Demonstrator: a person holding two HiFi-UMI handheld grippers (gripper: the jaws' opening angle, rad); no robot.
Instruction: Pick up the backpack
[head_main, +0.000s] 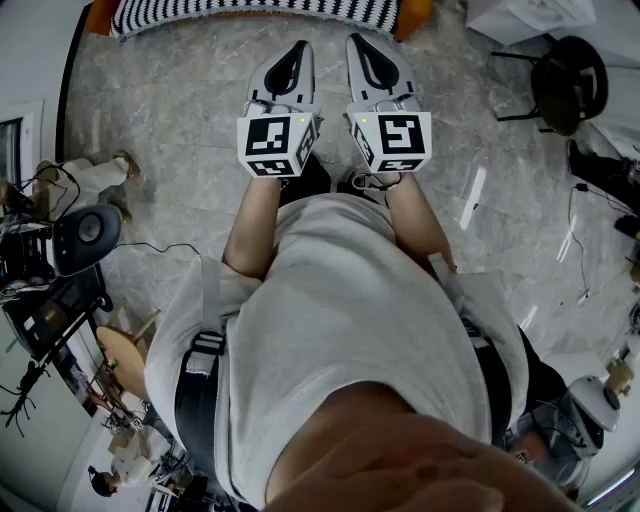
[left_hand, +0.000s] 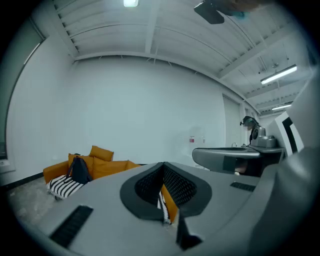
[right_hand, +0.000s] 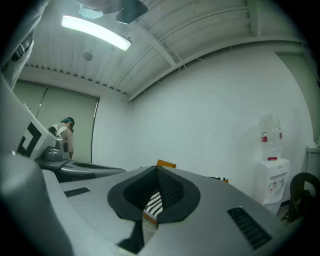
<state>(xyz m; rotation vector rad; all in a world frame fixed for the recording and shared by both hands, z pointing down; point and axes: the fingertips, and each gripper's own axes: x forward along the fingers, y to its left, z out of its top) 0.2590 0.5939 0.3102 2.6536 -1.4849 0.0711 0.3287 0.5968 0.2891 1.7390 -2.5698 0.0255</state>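
Observation:
A dark backpack (left_hand: 79, 170) stands upright on an orange sofa (left_hand: 107, 167) at the far wall, beside a black-and-white striped blanket (left_hand: 65, 187). It shows only in the left gripper view, low at the left and far beyond the jaws. In the head view the sofa's edge (head_main: 410, 18) and the blanket (head_main: 250, 12) lie along the top, and no backpack shows there. My left gripper (head_main: 298, 50) and right gripper (head_main: 360, 45) are held side by side in front of my body, level, pointing at the sofa. Both are shut with nothing between the jaws.
Grey marble floor (head_main: 180, 110) stretches between me and the sofa. A black chair (head_main: 565, 80) stands at the right, cables beyond it. Equipment and a stool (head_main: 85, 235) crowd the left. Another person (right_hand: 65, 134) stands at the left, and a water dispenser (right_hand: 272, 182) at the right wall.

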